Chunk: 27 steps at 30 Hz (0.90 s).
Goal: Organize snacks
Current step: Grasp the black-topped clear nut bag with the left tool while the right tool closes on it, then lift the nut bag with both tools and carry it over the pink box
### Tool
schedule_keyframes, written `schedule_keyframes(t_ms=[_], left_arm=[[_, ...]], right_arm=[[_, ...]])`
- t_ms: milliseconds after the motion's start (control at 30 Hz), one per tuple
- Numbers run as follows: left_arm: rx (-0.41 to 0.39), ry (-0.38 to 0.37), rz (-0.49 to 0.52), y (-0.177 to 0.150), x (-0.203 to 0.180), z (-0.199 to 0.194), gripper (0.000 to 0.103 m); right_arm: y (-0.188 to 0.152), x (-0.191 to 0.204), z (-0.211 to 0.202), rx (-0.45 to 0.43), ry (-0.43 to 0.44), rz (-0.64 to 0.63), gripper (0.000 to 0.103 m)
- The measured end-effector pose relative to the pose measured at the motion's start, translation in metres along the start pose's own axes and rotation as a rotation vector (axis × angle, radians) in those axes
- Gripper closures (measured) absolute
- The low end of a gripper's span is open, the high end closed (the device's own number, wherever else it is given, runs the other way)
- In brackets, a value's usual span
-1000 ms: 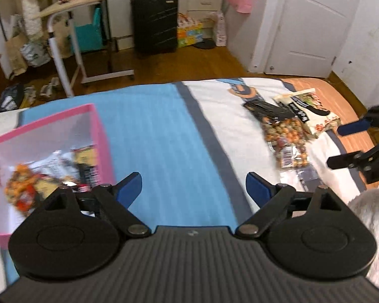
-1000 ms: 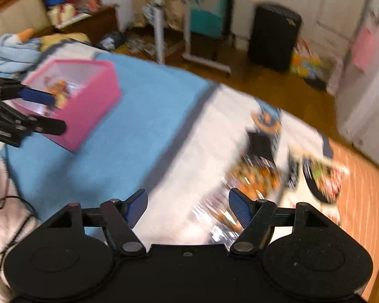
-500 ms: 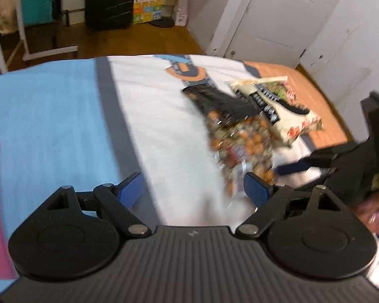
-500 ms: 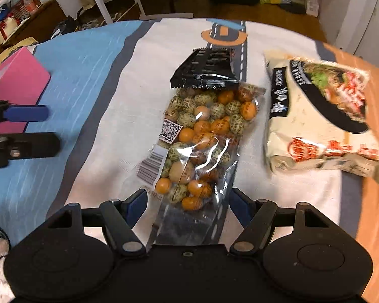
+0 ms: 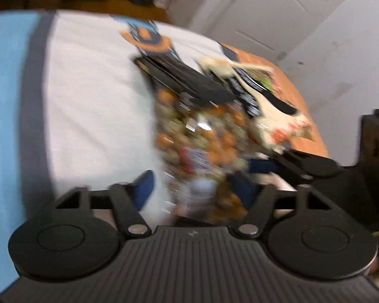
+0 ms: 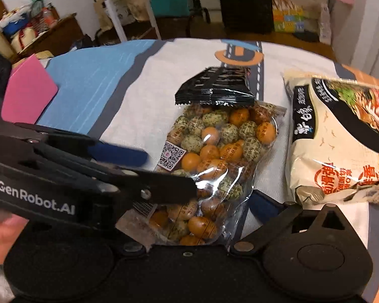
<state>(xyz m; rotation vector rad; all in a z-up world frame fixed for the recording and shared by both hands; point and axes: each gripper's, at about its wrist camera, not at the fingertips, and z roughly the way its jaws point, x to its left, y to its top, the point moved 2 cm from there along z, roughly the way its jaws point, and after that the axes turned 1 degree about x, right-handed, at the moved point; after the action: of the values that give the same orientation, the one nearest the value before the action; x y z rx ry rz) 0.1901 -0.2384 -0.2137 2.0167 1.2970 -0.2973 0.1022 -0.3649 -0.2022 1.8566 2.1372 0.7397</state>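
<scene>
Clear bag of coated nuts [image 6: 214, 156] lies flat on the bedspread [image 6: 149, 93], long axis running straight away from our right gripper [image 6: 202, 217], near end between its fingers. Its right blue pad [image 6: 264, 205] sits just beside the bag's right edge; the left finger is hidden behind the left gripper's body, so we judge the right fingers spread around the bag, not yet pinching, though contact cannot be confirmed.

Left gripper [image 6: 169, 169] comes in from the left, across the bag's width; one blue pad [image 6: 121, 152] hangs near the QR label, the black finger lies over the bag's lower left part. In the left wrist view, heavily blurred, the left gripper [image 5: 197, 184] shows both fingers apart with the bag's near end [image 5: 202, 166] between them.

Black sachet [image 6: 214, 88] overlaps the bag's far end. Cream noodle packet [image 6: 341, 146] lies just beside it on the right, apart from it. Corner of the pink bin [image 6: 27, 93] sits well apart, far left.

Judgement: both grippers are equally near; the right is aligned with the long axis, the left crosswise. The bin lies to the left, so a carry favours the left side
</scene>
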Motion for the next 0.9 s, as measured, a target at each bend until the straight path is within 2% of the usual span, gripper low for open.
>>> schedule_keyframes(t_ms=[133,333,667,900], left_arm=[[-0.005,-0.021,-0.018,-0.001,-0.005,-0.002,0.046],[0.031,-0.054,-0.057,-0.002,-0.005,-0.010,0.043],[0.142,-0.092,-0.140,-0.003,-0.013,-0.035,0.043],[0.159,-0.108,-0.158,-0.004,-0.023,-0.062,0.042]], right_arm=[[0.005,-0.003,-0.009,0.007,0.032,0.023,0.015],[0.009,-0.001,-0.015,0.061,0.092,0.079,0.029],[0.017,0.010,-0.038,0.190,0.143,0.155,0.031],[0.019,0.021,-0.063,0.178,0.176,0.181,0.032]])
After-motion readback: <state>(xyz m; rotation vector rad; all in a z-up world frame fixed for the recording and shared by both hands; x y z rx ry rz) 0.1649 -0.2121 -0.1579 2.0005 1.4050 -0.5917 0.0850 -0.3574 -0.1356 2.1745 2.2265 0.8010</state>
